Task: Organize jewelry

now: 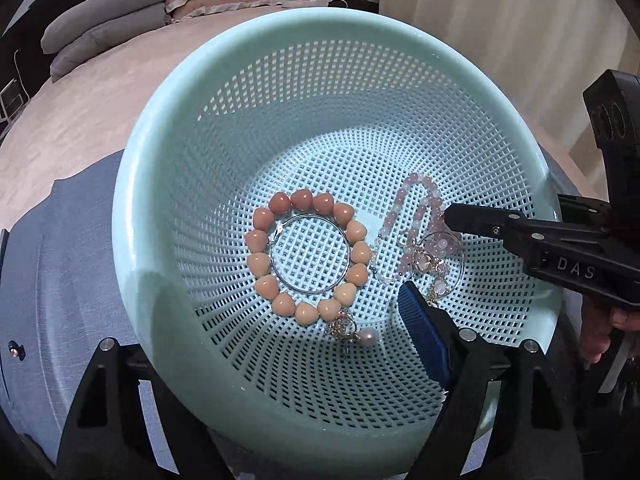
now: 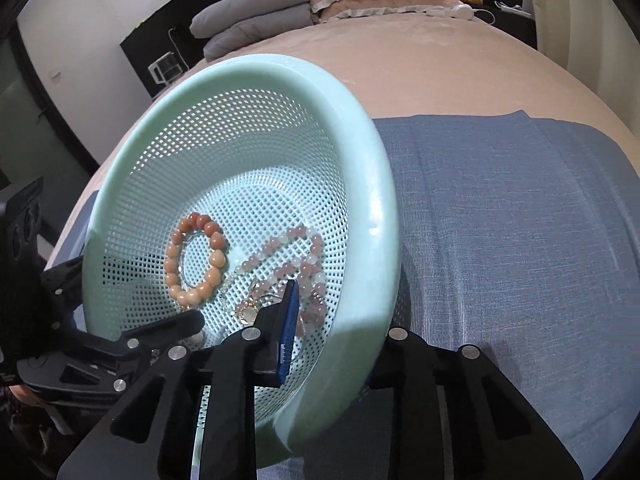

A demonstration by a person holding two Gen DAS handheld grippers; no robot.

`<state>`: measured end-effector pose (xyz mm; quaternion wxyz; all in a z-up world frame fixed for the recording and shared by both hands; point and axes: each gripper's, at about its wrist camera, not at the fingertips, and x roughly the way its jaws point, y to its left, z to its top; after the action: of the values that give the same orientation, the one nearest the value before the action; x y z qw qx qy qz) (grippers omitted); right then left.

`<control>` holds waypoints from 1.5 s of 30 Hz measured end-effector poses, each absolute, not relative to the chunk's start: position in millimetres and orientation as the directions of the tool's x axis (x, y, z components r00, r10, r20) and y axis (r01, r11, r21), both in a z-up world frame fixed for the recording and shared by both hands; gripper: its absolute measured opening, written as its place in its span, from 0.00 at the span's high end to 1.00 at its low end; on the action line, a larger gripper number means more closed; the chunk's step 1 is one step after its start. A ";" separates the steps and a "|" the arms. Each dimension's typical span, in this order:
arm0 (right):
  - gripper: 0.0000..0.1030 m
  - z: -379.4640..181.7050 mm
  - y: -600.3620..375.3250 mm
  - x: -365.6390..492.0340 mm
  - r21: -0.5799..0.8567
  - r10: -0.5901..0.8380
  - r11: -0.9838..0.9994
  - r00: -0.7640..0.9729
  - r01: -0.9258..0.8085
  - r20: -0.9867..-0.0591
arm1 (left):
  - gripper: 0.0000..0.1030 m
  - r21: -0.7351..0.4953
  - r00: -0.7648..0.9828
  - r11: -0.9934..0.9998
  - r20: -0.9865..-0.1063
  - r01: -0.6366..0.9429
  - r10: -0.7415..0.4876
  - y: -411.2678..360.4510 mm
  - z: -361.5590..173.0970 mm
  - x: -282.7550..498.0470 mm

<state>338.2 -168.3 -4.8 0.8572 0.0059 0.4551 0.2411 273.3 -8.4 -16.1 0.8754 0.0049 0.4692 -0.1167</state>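
A bed under a beige-pink cover, with grey pillows stacked at 11 o'clock and a pale curtain at 1 o'clock, backs the left wrist view, where a mint-green perforated basket sits tilted over a grey-blue cloth. On the basket's floor a bracelet of peach heart-shaped beads lies just left of centre, ringing a thin silver hoop, with a pearl charm at its 5 o'clock. A pale pink bead bracelet lies doubled over at 3 o'clock, close beside the peach one. The left gripper stands spread across the near rim: its blue-padded finger is inside the basket at 5 o'clock and the other outside at 7 o'clock, its tip hidden behind the rim. The right gripper reaches in from 3 o'clock, one finger over the pink beads, a person's hand behind it. In the right wrist view the basket fills the left half and the cloth the right, with the bed and pillows at 12 o'clock. Both bracelets lie low in the basket, near 8 o'clock. The right gripper's jaws are drawn close on the basket's wall near 6 o'clock, blue pad inside, the outer fingertip hidden. The left gripper enters from 8 o'clock, wide apart.
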 end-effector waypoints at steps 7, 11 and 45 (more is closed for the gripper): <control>0.77 19.3 -159.7 301.6 0.167 0.381 0.880 0.452 -0.445 -0.806 | 0.23 -0.095 0.519 0.973 -0.833 0.209 -0.193 -12.3 10.1 250.0; 0.77 34.4 -153.9 271.7 0.125 0.360 0.873 0.450 -0.470 -0.818 | 0.23 -0.078 0.511 0.975 -0.841 0.210 -0.178 -11.8 23.4 225.5; 0.31 1.7 -138.6 200.6 0.161 0.368 0.844 0.334 -0.512 -0.868 | 0.19 -0.176 0.421 0.970 -0.877 0.168 -0.232 19.2 -27.2 182.6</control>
<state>200.6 -138.6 1.7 0.8137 -0.0704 0.5097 0.2704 182.6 19.2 -27.2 0.8423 -0.0304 0.5249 -0.1185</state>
